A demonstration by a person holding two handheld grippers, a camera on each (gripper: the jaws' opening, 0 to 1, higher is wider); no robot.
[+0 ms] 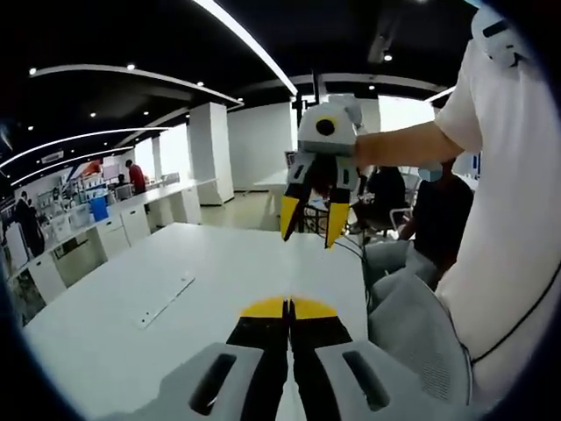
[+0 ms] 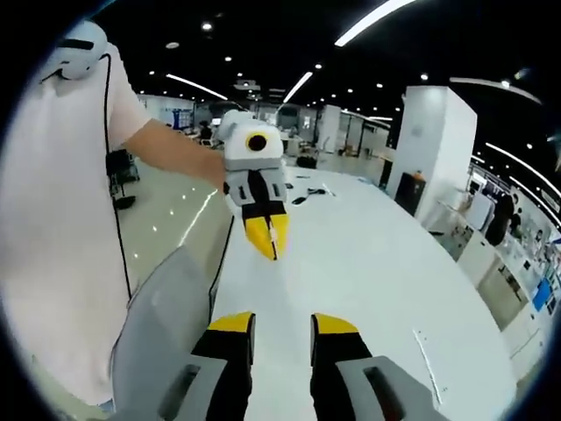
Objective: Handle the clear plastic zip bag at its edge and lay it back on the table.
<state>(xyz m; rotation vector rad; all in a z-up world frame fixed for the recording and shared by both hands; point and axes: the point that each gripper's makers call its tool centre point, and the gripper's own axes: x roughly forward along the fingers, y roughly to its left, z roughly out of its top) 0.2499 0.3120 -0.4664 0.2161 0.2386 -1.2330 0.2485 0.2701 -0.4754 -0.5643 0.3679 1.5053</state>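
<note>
The clear plastic zip bag (image 1: 166, 299) lies flat on the white table (image 1: 219, 272), left of my jaws in the left gripper view. In the right gripper view the bag (image 2: 429, 364) is a faint outline at the lower right. My left gripper (image 1: 289, 307) is shut with nothing in it, its yellow tips touching. It hangs over the table's near edge in the right gripper view (image 2: 267, 241). My right gripper (image 2: 282, 324) is open and empty. It is held up in the air above the table (image 1: 313, 224), apart from the bag.
A person in a white shirt (image 1: 508, 219) stands at the table's side, with a grey chair back (image 1: 416, 324) close by. Cables (image 2: 308, 194) lie at the table's far end. White cabinets (image 1: 114, 232) and a pillar (image 2: 425, 145) flank the table. People are in the background.
</note>
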